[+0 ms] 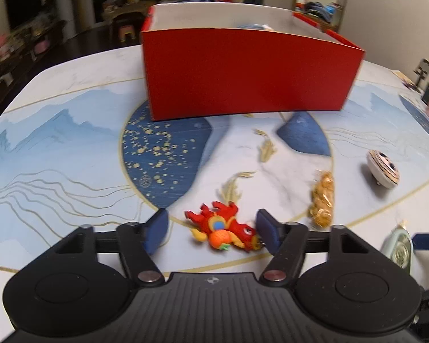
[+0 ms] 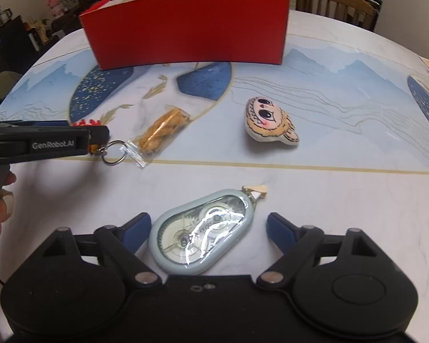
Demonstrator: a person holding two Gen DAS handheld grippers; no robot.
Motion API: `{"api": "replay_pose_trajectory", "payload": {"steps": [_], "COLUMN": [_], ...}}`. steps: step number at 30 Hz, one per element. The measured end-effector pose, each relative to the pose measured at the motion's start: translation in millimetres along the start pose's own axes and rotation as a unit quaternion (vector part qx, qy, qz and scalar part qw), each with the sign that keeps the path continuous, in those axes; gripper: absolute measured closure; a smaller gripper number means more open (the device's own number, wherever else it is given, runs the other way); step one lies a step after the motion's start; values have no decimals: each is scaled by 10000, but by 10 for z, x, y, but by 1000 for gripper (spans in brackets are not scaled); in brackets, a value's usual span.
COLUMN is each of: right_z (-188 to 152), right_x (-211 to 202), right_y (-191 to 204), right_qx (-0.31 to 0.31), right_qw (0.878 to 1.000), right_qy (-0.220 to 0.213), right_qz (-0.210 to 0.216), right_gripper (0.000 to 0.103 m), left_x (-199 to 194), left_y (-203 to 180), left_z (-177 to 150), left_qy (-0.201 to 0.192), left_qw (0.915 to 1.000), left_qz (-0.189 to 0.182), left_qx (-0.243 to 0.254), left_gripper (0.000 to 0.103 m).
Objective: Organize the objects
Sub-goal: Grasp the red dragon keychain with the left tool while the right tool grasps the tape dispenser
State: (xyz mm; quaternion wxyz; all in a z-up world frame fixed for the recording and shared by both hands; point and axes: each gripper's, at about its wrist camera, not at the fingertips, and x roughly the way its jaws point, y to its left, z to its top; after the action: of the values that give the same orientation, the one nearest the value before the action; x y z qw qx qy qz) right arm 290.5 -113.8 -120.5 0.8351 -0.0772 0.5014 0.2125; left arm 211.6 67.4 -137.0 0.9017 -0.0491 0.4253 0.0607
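Between my left gripper fingers, left wrist view: red dragon keychain, flat on table, long axis running crosswise, finger to finger. Jaws spread wide; right pad seems to touch its head end, left pad apart from it. Closing would pinch it lengthwise, I judge. Red box straight ahead toward far edge, open top, something pale blue inside, can't id. Snack packet just right of the keychain; face plush further right.

Right wrist view: right gripper also spread, nothing pinched. Tape dispenser lies between its fingers, apart from both pads, long axis diagonal, narrow tip pointing away & right. Keychain ring shows beside the left gripper's body, at left, touching the packet's clear end. Plush ahead-right, well apart. Box beyond, near far edge.

Each hand nearer its own item.

Surface: glossy table, printed blue mountains, gold fish. Room: dim, cluttered shelves, wooden chair behind far edge.
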Motion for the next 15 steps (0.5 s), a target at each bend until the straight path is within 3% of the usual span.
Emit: {"api": "replay_pose_trajectory", "payload": {"steps": [3,8,15], "right_z": [-9,-36,-40], "right_x": [-22,-45,-114], "right_y": [-1,-35,-166], "right_qx": [-94,-183,-53], "right_qw": [9999,9998,9998], "right_qy": [-60,-109,-147], "right_qz": [-10,62,120], "right_gripper": [27,27,27], "left_x": [-14,-16,-87], "left_y": [-30,-48,-22], "left_z": [-13,-22,-23], "left_qy": [-18,-2,54], "left_qw": [9998,9996,9997], "left_qz": [-62,-71,-240], "left_qx": [169,283,53], "left_gripper": [50,51,52]}}
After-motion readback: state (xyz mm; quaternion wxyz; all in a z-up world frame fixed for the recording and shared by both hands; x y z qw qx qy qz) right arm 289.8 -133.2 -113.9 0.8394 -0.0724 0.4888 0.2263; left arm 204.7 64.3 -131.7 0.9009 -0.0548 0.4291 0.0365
